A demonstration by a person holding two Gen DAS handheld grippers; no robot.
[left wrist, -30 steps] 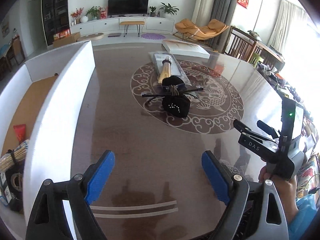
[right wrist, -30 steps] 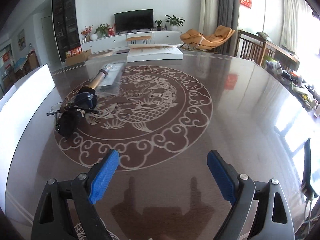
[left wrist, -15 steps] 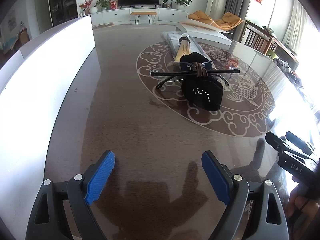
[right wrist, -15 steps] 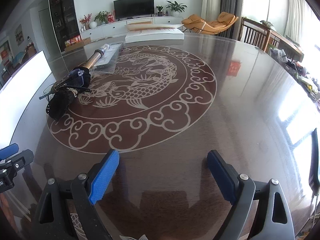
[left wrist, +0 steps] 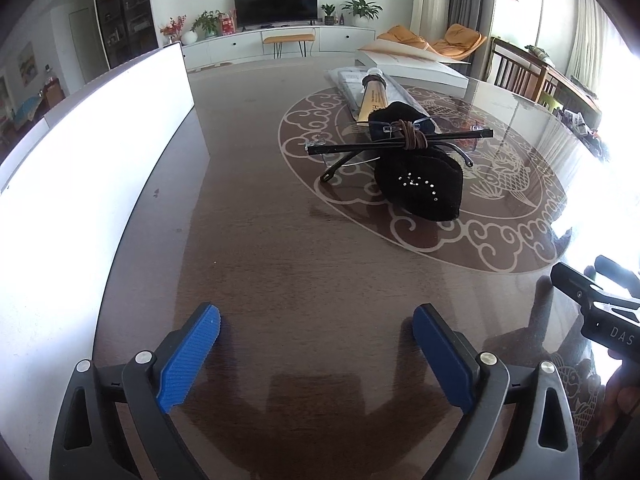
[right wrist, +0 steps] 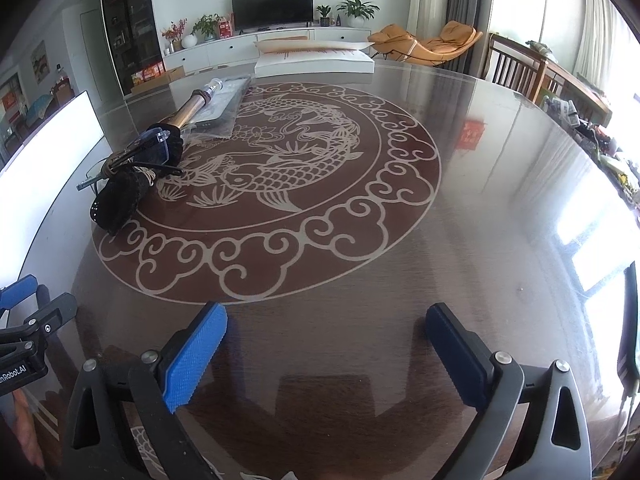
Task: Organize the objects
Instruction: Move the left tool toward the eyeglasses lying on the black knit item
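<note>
A black cloth pouch lies on the dark round table, with rimless glasses tied by a brown cord resting across it. Behind it lie a tan tube and a clear plastic bag. The same pile shows at the left of the right wrist view: pouch, glasses, tube. My left gripper is open and empty, low over the table, short of the pouch. My right gripper is open and empty, to the right of the pile.
A white storage box wall stands along the table's left side. A flat white box lies at the table's far edge. Chairs stand at the right. The other gripper shows at each view's edge.
My left gripper has moved away from the white box and lowered toward the pouch and glasses, which now look closer. My right gripper has drawn back a little and stays open.
</note>
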